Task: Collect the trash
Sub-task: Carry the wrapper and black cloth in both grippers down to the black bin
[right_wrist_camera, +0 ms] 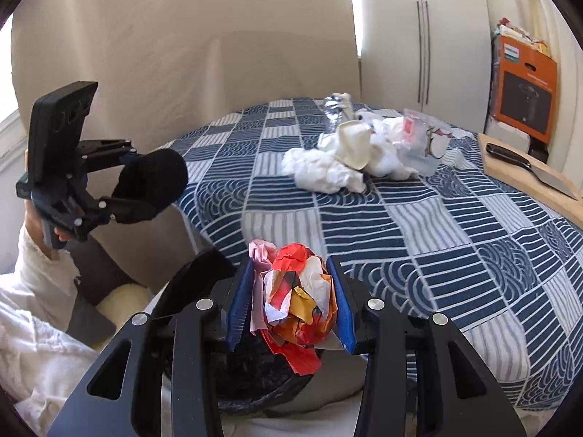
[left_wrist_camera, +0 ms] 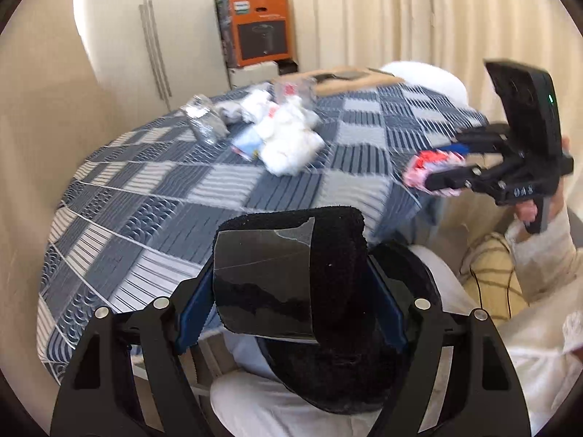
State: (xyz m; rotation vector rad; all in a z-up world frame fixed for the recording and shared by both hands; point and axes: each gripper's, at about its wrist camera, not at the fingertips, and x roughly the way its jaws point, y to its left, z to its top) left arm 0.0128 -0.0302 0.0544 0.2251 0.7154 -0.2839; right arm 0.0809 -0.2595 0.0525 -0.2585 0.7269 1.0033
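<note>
The right tool [right_wrist_camera: 293,300] clamps a crumpled wrapper [right_wrist_camera: 295,291] directly above the black bag [right_wrist_camera: 255,375] (its mouth held by the clamped left tool [left_wrist_camera: 288,291]).

Trash pile [right_wrist_camera: 349,156] on table [right_wrist_camera: 419,240], cutting board [right_wrist_camera: 528,178] right.
</note>
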